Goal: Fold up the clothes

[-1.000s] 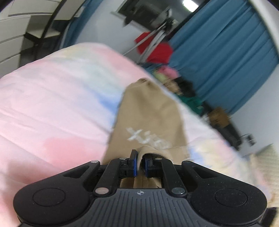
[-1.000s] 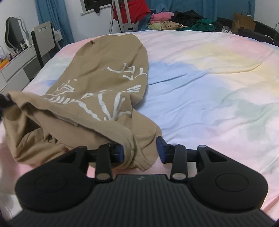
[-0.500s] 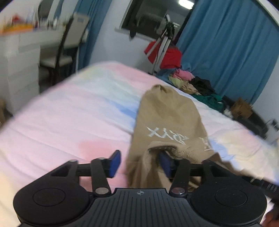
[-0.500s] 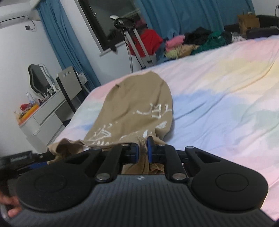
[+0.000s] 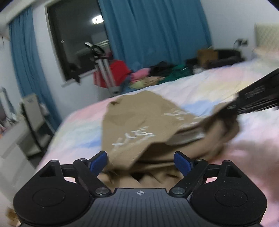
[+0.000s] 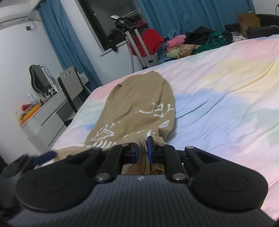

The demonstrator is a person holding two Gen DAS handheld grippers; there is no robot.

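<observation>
Right tool [image 6: 143,148] is clenched on a ribbed edge of the tan printed garment [image 6: 139,108], bottom centre of the right wrist view; fabric is bunched between the blue pads. Likely holding that edge up so the cloth can be straightened or laid over for a fold. Left tool [image 5: 140,159] is released, jaws spread wide, with loose tan cloth [image 5: 137,122] lying between and under them at bottom centre of the left view but not pinched. Probably regrasping for a second corner. The right tool's black body shows at the right edge of the left view, lifting a clump of the cloth off the bed.

The rest of the garment lies lengthwise on the bed [image 6: 226,108], running from bottom centre toward the frame middle, white lettering facing up. Sheet is pastel tie-dye in pink, blue and yellow, slightly wrinkled.

Room: blue curtains [image 6: 183,15] along the top, dark window [image 6: 104,22] upper centre, tripod stand [image 6: 136,40] with something red behind it, clothes pile [image 6: 195,43] upper right, white dresser [image 6: 43,118] and chair [image 6: 69,85] at left. Left view is motion-blurred.
</observation>
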